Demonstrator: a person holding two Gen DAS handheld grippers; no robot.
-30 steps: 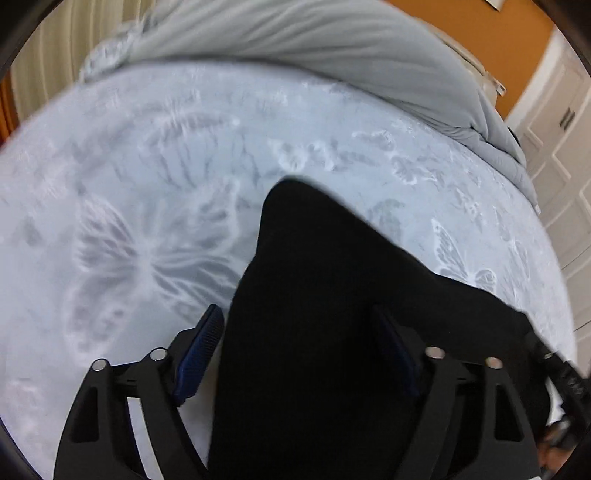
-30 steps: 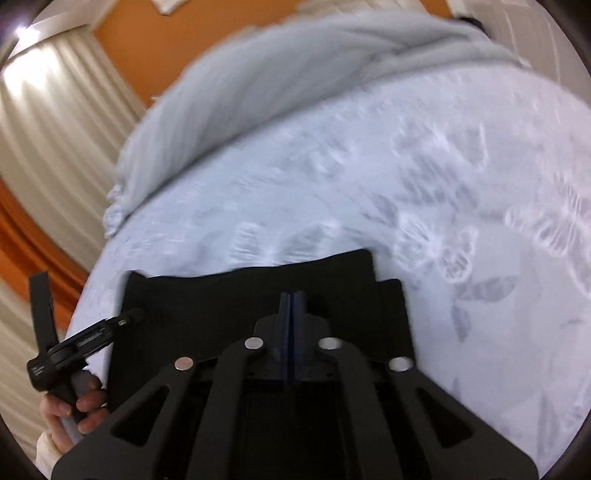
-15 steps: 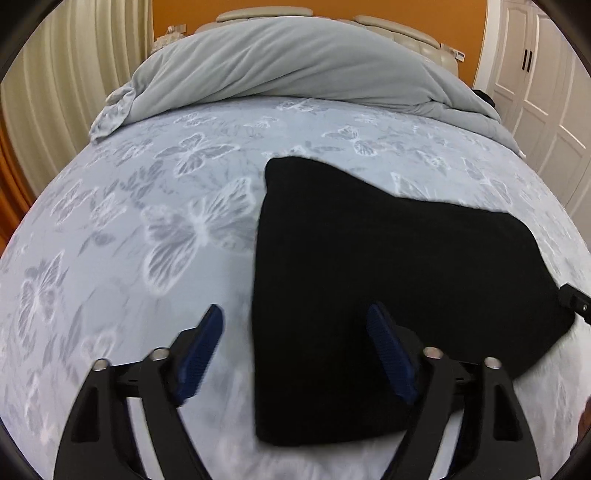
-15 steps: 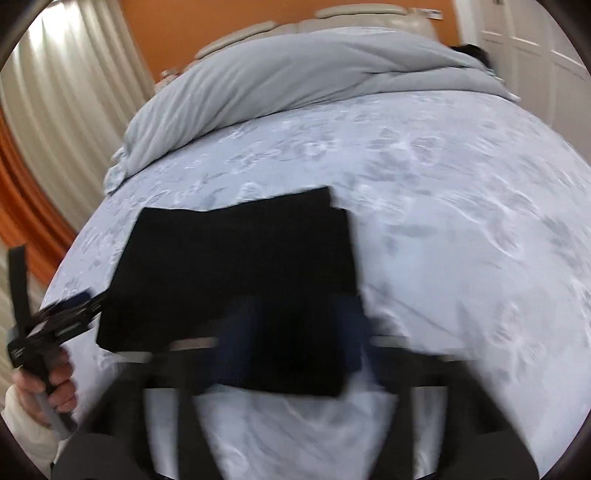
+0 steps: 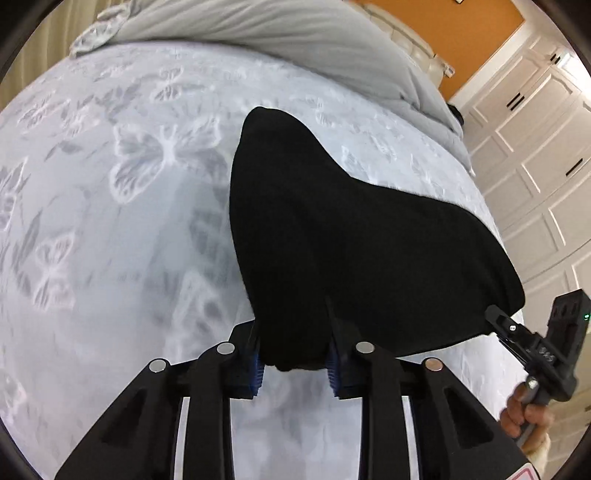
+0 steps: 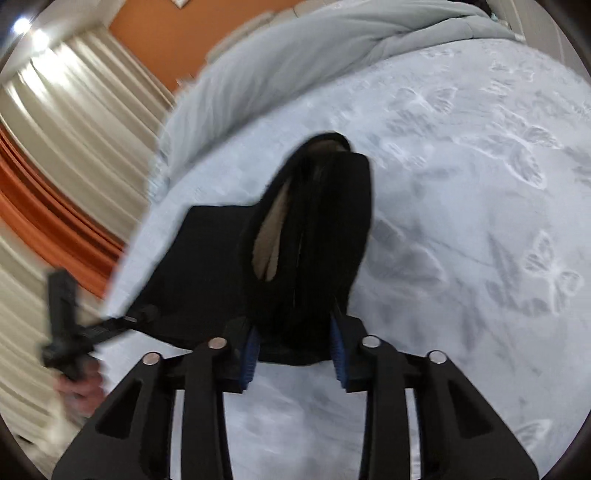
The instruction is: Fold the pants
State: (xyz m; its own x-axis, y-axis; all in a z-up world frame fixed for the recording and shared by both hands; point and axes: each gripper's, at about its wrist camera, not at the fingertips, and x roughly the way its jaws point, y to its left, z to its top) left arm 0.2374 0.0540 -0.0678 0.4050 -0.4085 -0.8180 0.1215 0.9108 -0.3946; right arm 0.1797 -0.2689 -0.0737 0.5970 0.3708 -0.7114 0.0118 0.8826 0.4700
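My left gripper (image 5: 294,360) is closing on the near corner of the black pants (image 5: 354,236), cloth bunched between its blue pads; my right gripper (image 6: 294,356) is closing on the other near corner, where a pale lining shows; the pants lie already folded into a compact block on the butterfly bedspread (image 5: 110,229), near edge lifting; I judge one more fold away from me remains, then smoothing.

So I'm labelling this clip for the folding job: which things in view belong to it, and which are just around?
Part of the job:
- black pants
- left hand-held gripper, jaws closing on the near edge of the pants
- right hand-held gripper, jaws closing on another edge of the pants

Just around:
- butterfly bedspread
- grey duvet
- curtains
- white wardrobe doors
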